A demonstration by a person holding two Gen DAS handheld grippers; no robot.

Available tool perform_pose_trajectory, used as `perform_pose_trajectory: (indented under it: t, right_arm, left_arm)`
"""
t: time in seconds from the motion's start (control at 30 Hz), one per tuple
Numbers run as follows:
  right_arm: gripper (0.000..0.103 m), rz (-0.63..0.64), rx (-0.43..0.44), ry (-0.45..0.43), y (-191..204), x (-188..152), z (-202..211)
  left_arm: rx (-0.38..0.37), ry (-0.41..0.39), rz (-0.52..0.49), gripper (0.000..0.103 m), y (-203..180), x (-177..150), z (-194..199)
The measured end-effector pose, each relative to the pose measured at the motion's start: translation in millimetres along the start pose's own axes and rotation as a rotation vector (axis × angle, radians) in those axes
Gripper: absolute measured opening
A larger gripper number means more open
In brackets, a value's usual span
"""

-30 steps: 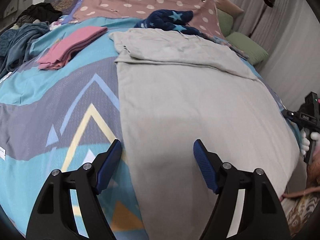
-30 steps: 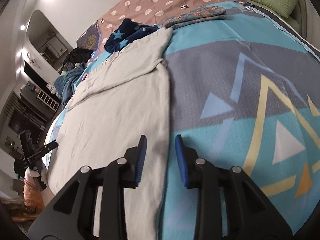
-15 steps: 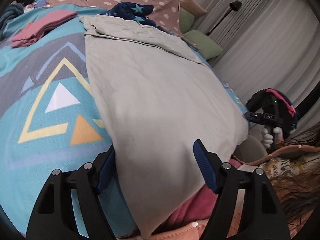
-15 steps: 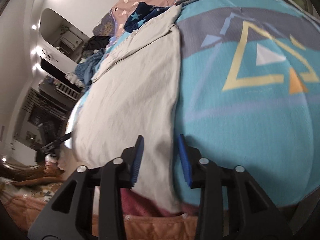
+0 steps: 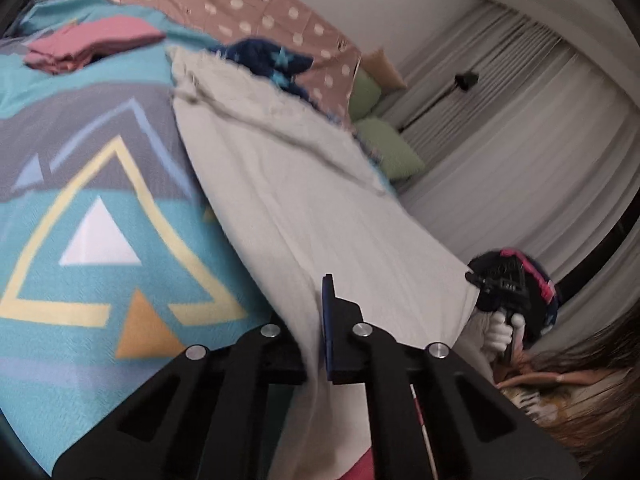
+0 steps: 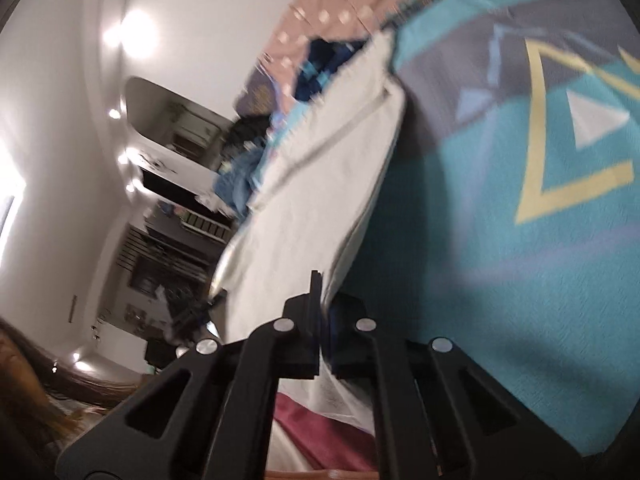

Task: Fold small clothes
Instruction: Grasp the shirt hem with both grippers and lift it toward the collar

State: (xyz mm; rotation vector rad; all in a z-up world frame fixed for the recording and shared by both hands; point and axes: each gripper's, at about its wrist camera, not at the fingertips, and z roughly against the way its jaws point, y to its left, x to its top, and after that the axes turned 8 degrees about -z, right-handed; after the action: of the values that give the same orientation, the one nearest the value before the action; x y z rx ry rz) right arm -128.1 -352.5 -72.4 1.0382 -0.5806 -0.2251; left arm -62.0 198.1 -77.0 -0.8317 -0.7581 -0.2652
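A light grey garment [image 5: 320,208] lies lengthwise on the patterned blue bedspread [image 5: 88,208], its near end raised off the bed. My left gripper [image 5: 316,320] is shut on the garment's near left corner. My right gripper [image 6: 322,304] is shut on the near right corner of the same garment [image 6: 320,200]. The other gripper shows in the left wrist view [image 5: 500,284] at the cloth's far corner. Both views are motion-blurred.
A folded pink garment [image 5: 88,42] and a dark blue star-print garment [image 5: 264,56] lie near the head of the bed. Green pillows [image 5: 392,148] sit by the curtains. A heap of blue clothes [image 6: 236,184] lies on the far side. A dark red cloth [image 6: 320,436] shows below.
Both grippers have closed on the garment's near corners at the bed edge. The near end of the garment has lifted, and both views have tilted.
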Motion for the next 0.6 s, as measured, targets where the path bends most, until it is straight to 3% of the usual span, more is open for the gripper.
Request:
perform_pose_trajectory:
  t: [0.3,0.5,0.6]
  right_arm:
    - [0.004,0.156,0.083,-0.096,62.0,25.8,7.5]
    - [0.004,0.193,0.083,-0.148,80.1,47.2,4.1]
    - [0.004,0.178,0.08,-0.174,76.9,55.4,6.7]
  left_arm:
    - [-0.037,-0.19,-0.193,0.005,-64.9,44.5,29.8]
    - [0.019,-0.168,-0.192,0.005,-67.3,51.2,20.0]
    - [0.031,-0.205,-0.169,0.005,-63.2,55.2,28.5]
